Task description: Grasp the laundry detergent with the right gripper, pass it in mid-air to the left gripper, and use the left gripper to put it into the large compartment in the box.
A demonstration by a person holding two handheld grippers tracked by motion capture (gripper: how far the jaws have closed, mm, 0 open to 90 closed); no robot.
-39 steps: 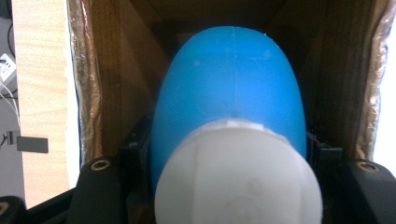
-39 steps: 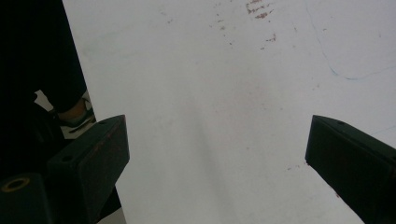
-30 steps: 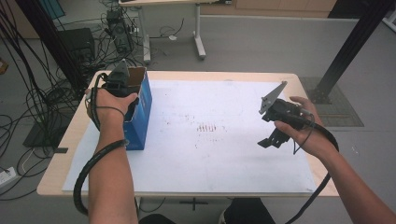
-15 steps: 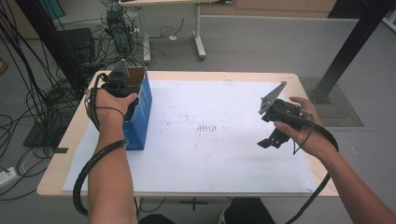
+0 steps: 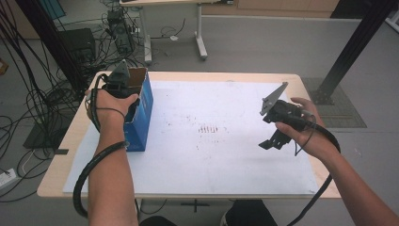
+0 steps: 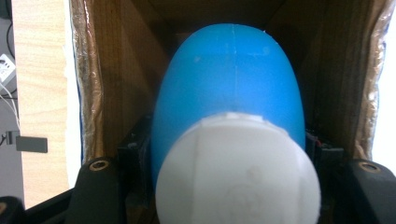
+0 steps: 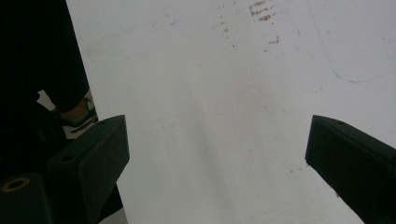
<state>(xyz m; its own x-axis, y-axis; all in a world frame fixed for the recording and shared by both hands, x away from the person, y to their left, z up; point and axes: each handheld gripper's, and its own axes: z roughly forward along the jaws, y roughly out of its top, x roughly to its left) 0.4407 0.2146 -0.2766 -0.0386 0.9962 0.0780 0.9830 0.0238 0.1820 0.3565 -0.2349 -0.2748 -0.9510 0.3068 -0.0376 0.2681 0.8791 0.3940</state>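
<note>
My left gripper [image 5: 123, 81] clamps the blue bottle [image 6: 231, 88] inside the cardboard box [image 5: 139, 110]. Releasing it seems all that's left; my right gripper [image 5: 273, 140] hangs open, empty, above the desk [image 5: 226, 77].

The high view is looking forward and down over the whole table [image 5: 282, 80]. The left claw's camera is peering closely into the box [image 6: 116, 70]; the right's is facing the table's white sheet [image 7: 210, 116], shared with the high view.
</note>
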